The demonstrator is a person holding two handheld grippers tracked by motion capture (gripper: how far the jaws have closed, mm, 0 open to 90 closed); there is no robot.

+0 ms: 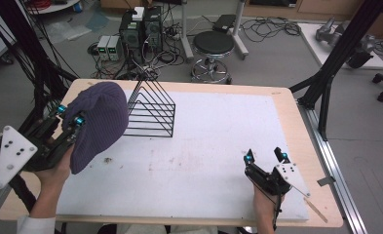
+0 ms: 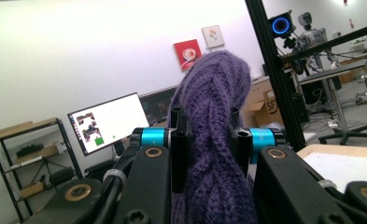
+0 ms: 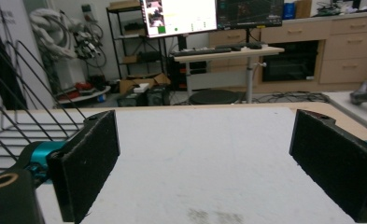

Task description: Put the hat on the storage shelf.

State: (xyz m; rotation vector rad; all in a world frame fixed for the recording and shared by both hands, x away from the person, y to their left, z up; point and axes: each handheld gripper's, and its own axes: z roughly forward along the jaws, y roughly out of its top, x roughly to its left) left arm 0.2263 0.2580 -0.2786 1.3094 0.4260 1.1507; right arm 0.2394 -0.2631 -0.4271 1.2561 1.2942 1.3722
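A purple knitted hat (image 1: 100, 122) hangs above the table's left side, pinched by my left gripper (image 1: 71, 117). In the left gripper view the hat (image 2: 214, 154) is squeezed between the two black jaws, and the left gripper (image 2: 209, 140) is shut on it. Just right of the hat stands a black wire rack (image 1: 152, 109) on the white mat. My right gripper (image 1: 266, 157) rests low near the table's front right, jaws wide apart. In the right gripper view the right gripper (image 3: 204, 163) is open with nothing between its pads, and the rack (image 3: 17, 126) shows at the left.
A white mat (image 1: 213, 146) covers the wooden table (image 1: 296, 126). Beyond the far edge stand a black stool (image 1: 212, 53) and computer boxes with cables (image 1: 140, 34). Black frame posts (image 1: 335, 58) rise at the right and left.
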